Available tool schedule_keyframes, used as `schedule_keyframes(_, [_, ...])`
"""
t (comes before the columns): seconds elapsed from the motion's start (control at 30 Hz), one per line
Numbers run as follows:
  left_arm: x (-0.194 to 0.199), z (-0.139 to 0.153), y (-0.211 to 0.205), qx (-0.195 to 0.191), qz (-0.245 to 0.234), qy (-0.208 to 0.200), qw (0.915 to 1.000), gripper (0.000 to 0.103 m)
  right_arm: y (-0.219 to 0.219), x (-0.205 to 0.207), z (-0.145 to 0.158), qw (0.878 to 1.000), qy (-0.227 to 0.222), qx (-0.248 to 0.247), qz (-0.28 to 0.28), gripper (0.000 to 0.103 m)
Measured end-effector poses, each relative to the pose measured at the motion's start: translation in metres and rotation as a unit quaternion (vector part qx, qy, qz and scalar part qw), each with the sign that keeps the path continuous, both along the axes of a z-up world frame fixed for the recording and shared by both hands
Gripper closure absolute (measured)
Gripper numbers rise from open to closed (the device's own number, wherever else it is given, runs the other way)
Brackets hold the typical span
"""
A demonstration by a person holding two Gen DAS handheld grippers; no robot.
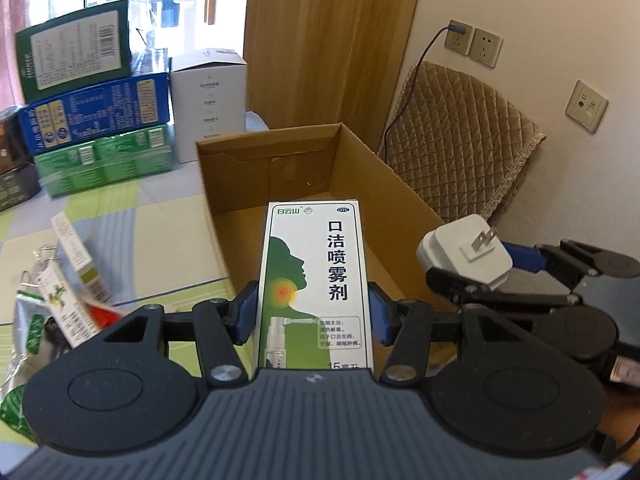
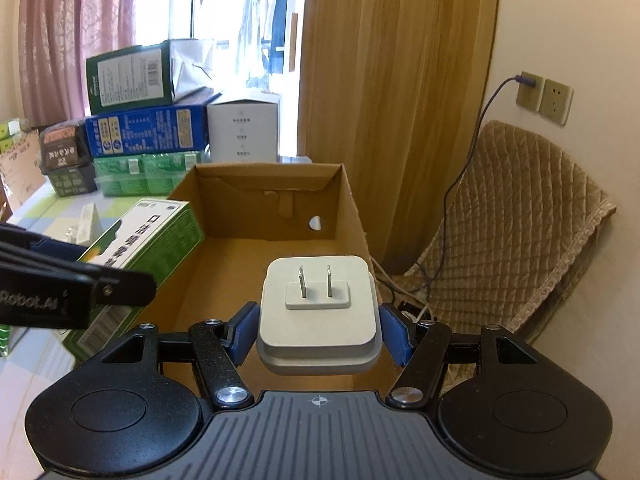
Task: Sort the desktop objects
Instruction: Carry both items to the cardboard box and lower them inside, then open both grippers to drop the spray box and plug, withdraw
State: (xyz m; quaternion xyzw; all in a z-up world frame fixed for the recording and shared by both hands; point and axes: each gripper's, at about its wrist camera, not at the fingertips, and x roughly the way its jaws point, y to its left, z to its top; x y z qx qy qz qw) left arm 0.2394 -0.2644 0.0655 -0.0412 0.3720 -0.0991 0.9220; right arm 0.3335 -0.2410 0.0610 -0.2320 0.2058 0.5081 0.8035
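My left gripper (image 1: 312,312) is shut on a white and green spray medicine box (image 1: 314,280), held upright over the near end of an open cardboard box (image 1: 380,168). My right gripper (image 2: 318,330) is shut on a white two-prong charger plug (image 2: 318,308), prongs facing forward, held over the same cardboard box (image 2: 348,208). The plug (image 1: 466,256) and the right gripper (image 1: 472,270) also show at the right of the left wrist view. The medicine box (image 2: 148,240) and left gripper show at the left of the right wrist view. The cardboard box looks empty inside.
Loose packets and small boxes (image 1: 60,292) lie on the table at left. Stacked green and blue cartons (image 1: 96,120) and a white carton (image 1: 208,100) stand behind the box. A quilted chair (image 1: 460,148), wall sockets (image 1: 474,42) and a cable are at right.
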Motion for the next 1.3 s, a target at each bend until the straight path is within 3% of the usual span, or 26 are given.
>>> schedule_keyframes(0.33, [0.023, -0.022, -0.002, -0.009, 0.003, 0.014, 0.9999, 0.053, 0.01, 0.011, -0.015, 1.0, 0.004, -0.016, 0.002, 0.041])
schedule_keyframes(0.8, [0.006, -0.005, 0.022, -0.003, 0.026, -0.008, 0.9996, 0.051, 0.018, 0.005, -0.016, 1.0, 0.015, -0.01, 0.02, 0.041])
schedule_keyframes(0.93, [0.001, -0.005, 0.028, -0.001, 0.032, -0.007, 0.9995, 0.05, 0.019, 0.003, -0.012, 0.999, 0.017, 0.005, 0.031, 0.025])
schedule_keyframes(1.3, [-0.025, 0.0, 0.05, 0.003, 0.054, -0.009, 0.9985, 0.046, -0.002, -0.02, 0.001, 0.999, 0.015, 0.018, 0.035, 0.024])
